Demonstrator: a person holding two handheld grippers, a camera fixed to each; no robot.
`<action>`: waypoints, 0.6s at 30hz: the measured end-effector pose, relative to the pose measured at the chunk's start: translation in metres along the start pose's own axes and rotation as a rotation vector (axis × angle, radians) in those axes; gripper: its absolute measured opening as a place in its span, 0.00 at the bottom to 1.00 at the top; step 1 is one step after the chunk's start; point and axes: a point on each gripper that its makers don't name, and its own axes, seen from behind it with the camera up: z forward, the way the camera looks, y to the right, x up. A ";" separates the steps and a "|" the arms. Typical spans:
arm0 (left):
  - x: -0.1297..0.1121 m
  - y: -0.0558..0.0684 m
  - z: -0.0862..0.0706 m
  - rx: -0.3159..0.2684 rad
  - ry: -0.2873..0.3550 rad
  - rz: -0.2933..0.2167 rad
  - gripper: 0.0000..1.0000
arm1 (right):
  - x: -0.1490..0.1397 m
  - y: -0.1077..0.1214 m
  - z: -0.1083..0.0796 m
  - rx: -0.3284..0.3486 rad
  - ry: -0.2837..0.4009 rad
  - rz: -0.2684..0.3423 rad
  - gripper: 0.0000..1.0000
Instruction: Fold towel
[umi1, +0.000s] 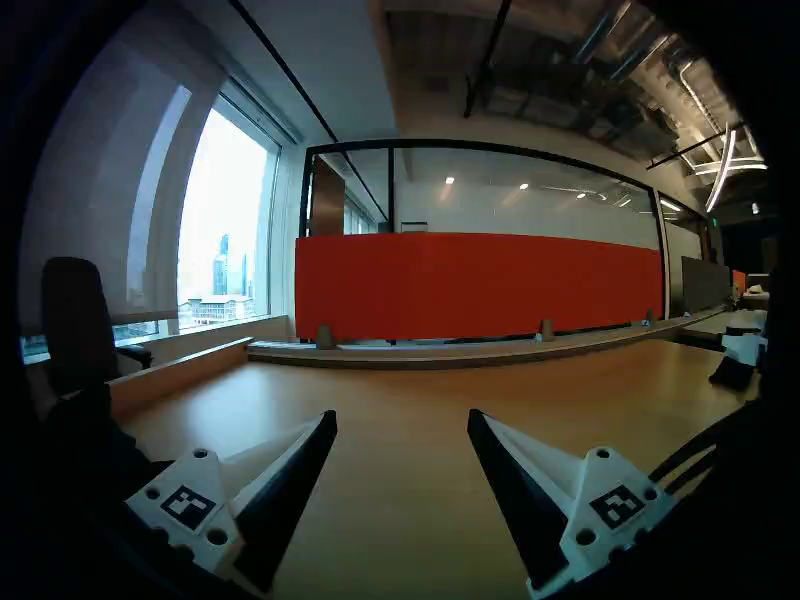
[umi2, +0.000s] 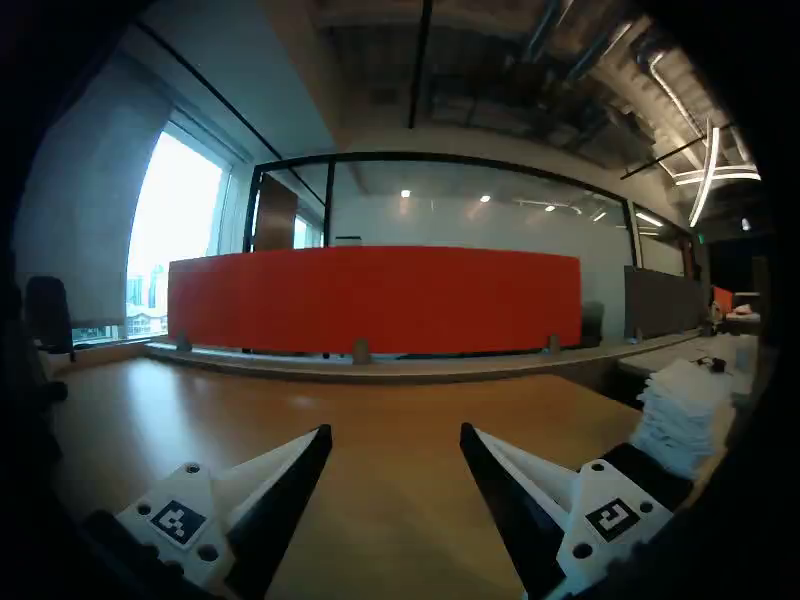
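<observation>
A long wooden table (umi1: 400, 420) with a smooth, warm-brown top stretches away, its surface glossy enough to catch pale light from the window side. In the right gripper view a stack of folded white towels (umi2: 685, 415) sits on the table near its right edge, the layers piled fairly evenly. Along the far edge runs a low grey ledge (umi1: 450, 352), and on it stands a red partition panel (umi1: 470, 285), upright, with small grey feet (umi1: 324, 336) at its base. In the left gripper view a white and black shape (umi1: 738, 362) rests at the table's right side, too small to tell
</observation>
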 end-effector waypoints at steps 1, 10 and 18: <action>0.000 0.000 0.000 0.000 0.000 0.000 0.97 | 0.000 0.000 0.000 0.000 0.000 0.000 0.99; 0.000 0.000 0.000 0.000 0.000 0.000 0.97 | 0.001 0.001 -0.002 0.001 -0.001 0.001 0.99; 0.000 0.000 0.000 0.000 0.000 0.000 0.97 | -0.001 0.002 -0.002 0.005 -0.001 0.003 0.99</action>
